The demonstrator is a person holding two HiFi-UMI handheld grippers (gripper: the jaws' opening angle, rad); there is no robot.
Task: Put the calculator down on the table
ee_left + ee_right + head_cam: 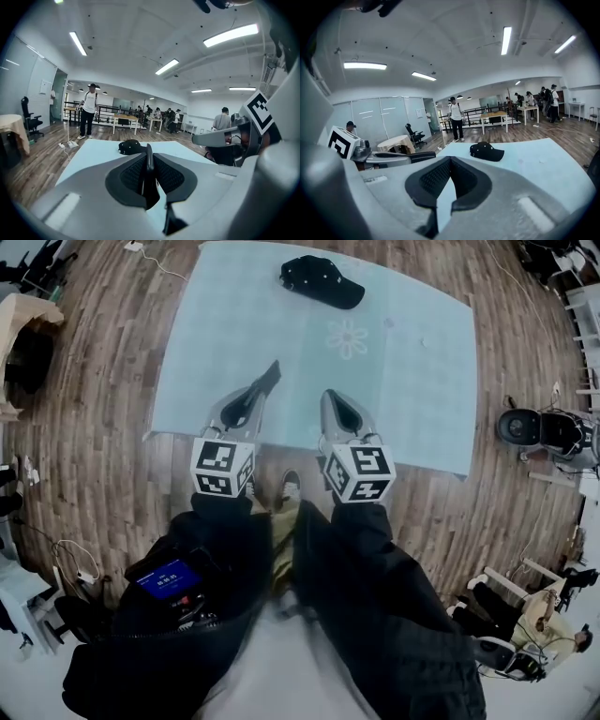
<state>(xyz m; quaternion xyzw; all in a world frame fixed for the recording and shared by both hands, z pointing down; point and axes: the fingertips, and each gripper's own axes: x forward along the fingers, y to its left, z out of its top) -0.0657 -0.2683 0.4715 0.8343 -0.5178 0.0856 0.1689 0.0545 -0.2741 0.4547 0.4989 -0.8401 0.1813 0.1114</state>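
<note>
**A:** What lay at the far left?

**B:** Wooden floor (103, 427), with a pale blue sheet (412, 362) spread in the middle of it. The person stood at its near edge with both grippers held out in front.

**A:** And the left gripper (251, 401)?

**B:** Its jaws were only a little apart and pressed on the calculator (267, 381). The calculator stood edge-on between the pads as a thin dark slab, and its far end stuck out past the fingertips.

**A:** So the calculator wasn't down?

**B:** No. It was up in that grip, over the near part of the sheet and not lying on it.

**A:** The right gripper (449, 160)?

**B:** It was just beside the left one and pointed the same way. Its pads met at the tips with nothing between them, and only blue sheet showed through the gap below.

**A:** Anything on the sheet?

**B:** A black cap (322, 280) lay near the far edge, well apart from both grippers. To the right of it and nearer the person, a faint flower print (348, 337) showed on the fabric.
</note>
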